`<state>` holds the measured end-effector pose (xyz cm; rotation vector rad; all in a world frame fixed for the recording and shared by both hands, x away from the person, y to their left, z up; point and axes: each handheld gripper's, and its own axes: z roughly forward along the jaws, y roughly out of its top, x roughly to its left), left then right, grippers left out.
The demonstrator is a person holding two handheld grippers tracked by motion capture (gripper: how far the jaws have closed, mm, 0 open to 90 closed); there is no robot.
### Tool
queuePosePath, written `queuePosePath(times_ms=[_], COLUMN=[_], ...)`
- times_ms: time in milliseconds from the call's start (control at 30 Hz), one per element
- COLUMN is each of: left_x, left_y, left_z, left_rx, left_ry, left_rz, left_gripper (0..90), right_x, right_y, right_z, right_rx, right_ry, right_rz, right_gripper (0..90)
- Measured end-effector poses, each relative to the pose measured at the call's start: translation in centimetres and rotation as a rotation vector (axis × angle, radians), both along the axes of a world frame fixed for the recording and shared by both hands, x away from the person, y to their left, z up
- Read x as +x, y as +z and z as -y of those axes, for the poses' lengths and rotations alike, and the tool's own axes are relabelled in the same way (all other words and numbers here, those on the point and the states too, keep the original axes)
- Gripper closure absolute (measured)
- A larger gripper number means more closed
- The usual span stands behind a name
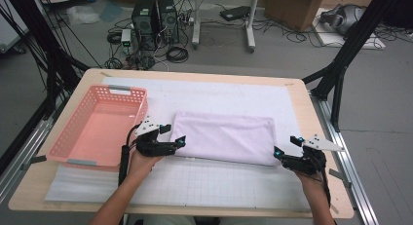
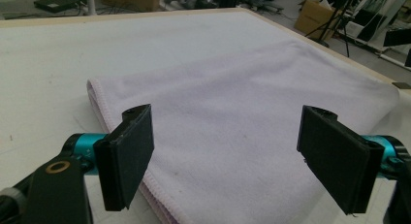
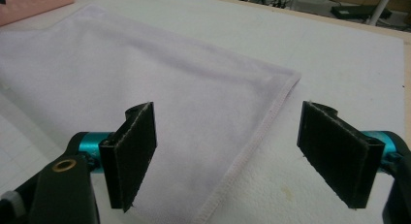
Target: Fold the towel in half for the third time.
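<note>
A folded pale lilac towel point(image 1: 224, 136) lies flat in the middle of the white gridded mat. My left gripper point(image 1: 174, 136) is open at the towel's near left corner, its jaws wide apart above the cloth point(image 2: 228, 132). At the near right corner my right gripper point(image 1: 286, 147) is open too. In the right gripper view the stitched edge of the towel point(image 3: 145, 83) runs between the two jaws. Nothing is held by either gripper point(image 2: 225, 156) point(image 3: 228, 156).
A pink plastic basket point(image 1: 78, 147) stands empty at the left of the table, just beside my left hand. The white mat point(image 1: 204, 183) covers most of the wooden tabletop point(image 1: 302, 96). Black frame posts, cables and boxes stand on the floor beyond.
</note>
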<state>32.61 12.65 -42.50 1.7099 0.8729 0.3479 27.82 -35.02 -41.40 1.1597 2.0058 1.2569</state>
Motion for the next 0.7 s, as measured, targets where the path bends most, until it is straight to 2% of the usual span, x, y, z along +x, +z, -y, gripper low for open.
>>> queuePosePath(times_ms=[267,367,700], left_x=[0.0,0.1,0.5], left_y=[-0.1,-0.3,-1.2], left_z=[0.1,0.2,0.2], left_rx=[0.014,0.027,0.114], left_ry=[0.019,0.027,0.077], left_rz=[-0.008,-0.03,-0.122], left_gripper=[21.4,21.4,25.1], right_x=[0.0,0.1,0.2], right_y=[-0.1,-0.2,-0.5], right_z=[0.1,0.0,-0.2], right_rx=[-0.001,-0.003,-0.007], right_ry=[0.008,0.01,0.019], right_rz=[-0.007,-0.008,-0.022], right_gripper=[20.8,20.8,20.8])
